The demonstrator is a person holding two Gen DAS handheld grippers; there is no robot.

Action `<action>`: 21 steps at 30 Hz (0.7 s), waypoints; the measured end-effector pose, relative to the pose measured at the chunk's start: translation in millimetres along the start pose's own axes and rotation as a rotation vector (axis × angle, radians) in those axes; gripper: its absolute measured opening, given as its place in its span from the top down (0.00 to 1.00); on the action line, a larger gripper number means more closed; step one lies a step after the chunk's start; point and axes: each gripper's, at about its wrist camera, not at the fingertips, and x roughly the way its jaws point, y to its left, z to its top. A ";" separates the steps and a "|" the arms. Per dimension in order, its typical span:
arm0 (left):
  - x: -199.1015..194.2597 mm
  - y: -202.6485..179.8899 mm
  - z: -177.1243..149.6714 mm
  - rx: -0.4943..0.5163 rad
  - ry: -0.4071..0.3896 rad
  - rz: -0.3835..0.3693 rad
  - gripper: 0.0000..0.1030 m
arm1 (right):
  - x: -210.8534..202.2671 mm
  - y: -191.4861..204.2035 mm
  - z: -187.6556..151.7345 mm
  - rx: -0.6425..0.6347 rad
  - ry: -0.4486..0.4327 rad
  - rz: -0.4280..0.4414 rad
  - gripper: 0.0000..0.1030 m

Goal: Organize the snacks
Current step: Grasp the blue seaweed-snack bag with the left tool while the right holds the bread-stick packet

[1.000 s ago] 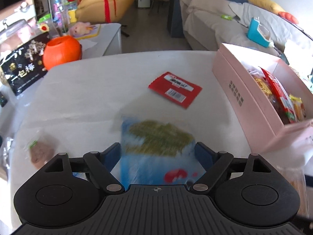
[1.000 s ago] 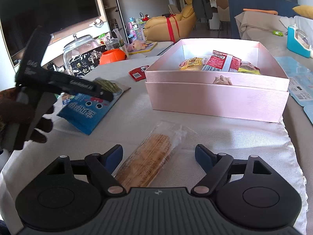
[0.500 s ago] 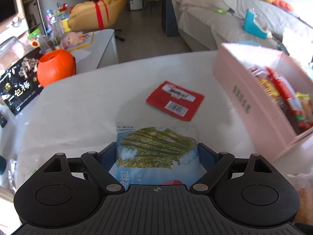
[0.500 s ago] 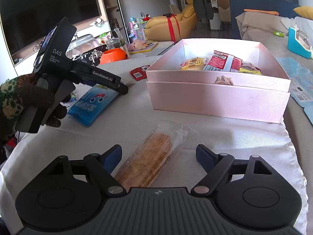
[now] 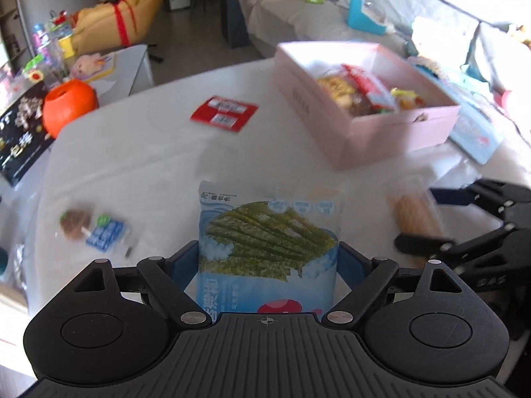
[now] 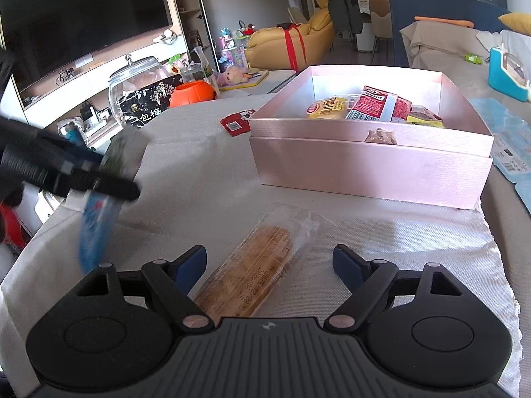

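The seaweed snack packet (image 5: 268, 242) has come up off the table (image 5: 139, 165), pinched by its sides in the left gripper (image 5: 268, 265) jaws, and now hangs at lower centre of the left view. The pink box (image 5: 381, 132) has swung into the upper right, so a drop-in looks next. The right gripper (image 6: 268, 265) waits, jaws spread either side of the wafer pack (image 6: 259, 265) lying on the table.

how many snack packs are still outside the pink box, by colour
blue seaweed pack, shut in the left gripper: 1
red packet on the tablecloth: 1
clear-wrapped biscuit pack, between the open right gripper's fingers: 1
small blue-and-brown pack: 1
total: 4
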 end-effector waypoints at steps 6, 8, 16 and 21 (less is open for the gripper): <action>29.7 4.1 13.5 -0.016 -0.026 0.040 0.12 | 1.1 4.6 0.0 -0.035 0.013 -0.033 0.18; 44.8 6.5 21.9 -0.016 -0.020 0.053 0.12 | 3.1 11.1 -0.7 -0.076 0.025 -0.064 0.17; 78.2 17.2 43.2 -0.020 -0.031 0.006 0.10 | 6.5 15.1 -0.6 -0.126 0.050 -0.073 0.08; 84.0 27.2 54.3 -0.071 -0.012 -0.059 0.06 | 9.0 14.2 0.6 -0.131 0.053 -0.067 0.06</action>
